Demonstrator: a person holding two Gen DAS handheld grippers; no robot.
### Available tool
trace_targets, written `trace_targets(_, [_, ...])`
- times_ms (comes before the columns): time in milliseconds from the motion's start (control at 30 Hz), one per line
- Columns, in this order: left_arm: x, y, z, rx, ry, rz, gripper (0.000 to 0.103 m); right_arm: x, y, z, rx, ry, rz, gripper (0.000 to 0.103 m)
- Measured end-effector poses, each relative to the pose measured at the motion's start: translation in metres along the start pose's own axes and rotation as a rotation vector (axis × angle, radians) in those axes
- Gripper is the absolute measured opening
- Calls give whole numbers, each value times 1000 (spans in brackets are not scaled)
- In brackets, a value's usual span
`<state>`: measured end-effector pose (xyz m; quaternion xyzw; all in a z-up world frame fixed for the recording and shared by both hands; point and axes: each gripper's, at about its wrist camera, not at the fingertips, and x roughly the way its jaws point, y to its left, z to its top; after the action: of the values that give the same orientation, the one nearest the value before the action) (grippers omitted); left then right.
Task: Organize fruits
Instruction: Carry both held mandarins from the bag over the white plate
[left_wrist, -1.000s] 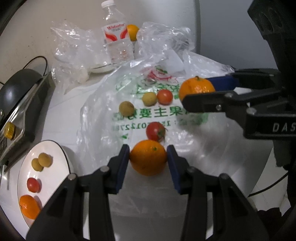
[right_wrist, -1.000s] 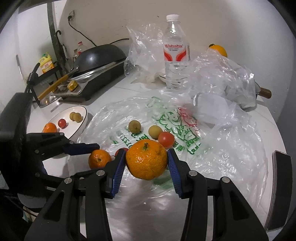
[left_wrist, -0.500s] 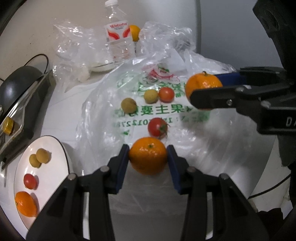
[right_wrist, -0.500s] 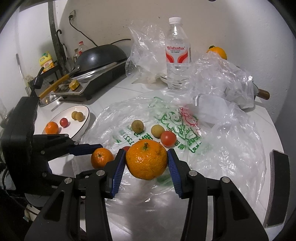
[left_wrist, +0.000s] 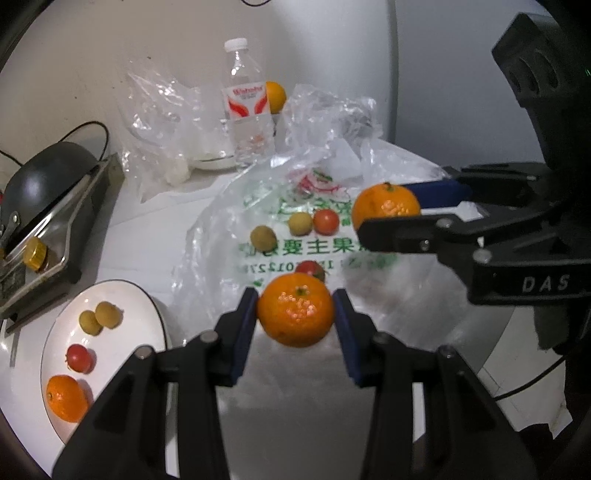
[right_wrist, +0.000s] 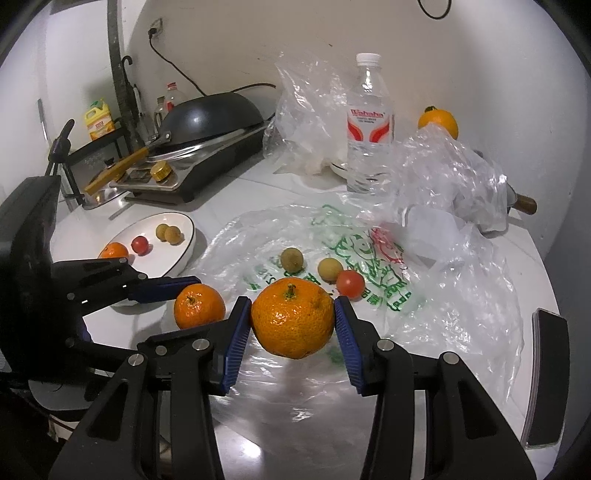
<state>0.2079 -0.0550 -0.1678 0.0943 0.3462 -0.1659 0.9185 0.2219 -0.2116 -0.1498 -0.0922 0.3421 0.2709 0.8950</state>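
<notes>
Left gripper (left_wrist: 295, 314) clamped on a smaller mandarin (left_wrist: 295, 314), blue pads pressed to both sides, held above the near edge of the printed plastic bag (left_wrist: 306, 254). Right gripper (right_wrist: 291, 323) likewise closed around a larger mandarin (right_wrist: 292, 322), stem up, raised over the same bag. Left lying on the bag: two longans (right_wrist: 291, 259) and two cherry tomatoes (right_wrist: 350, 283). Off to the left, a white plate (left_wrist: 122, 350) carrying two longans, one tomato and one mandarin. Behind, a water bottle (right_wrist: 369, 125).
</notes>
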Motion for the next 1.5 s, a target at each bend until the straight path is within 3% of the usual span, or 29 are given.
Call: trace_targets(1500, [-63,73,-49,-130,-65,103,42,14,97,22,-139,21,40,48])
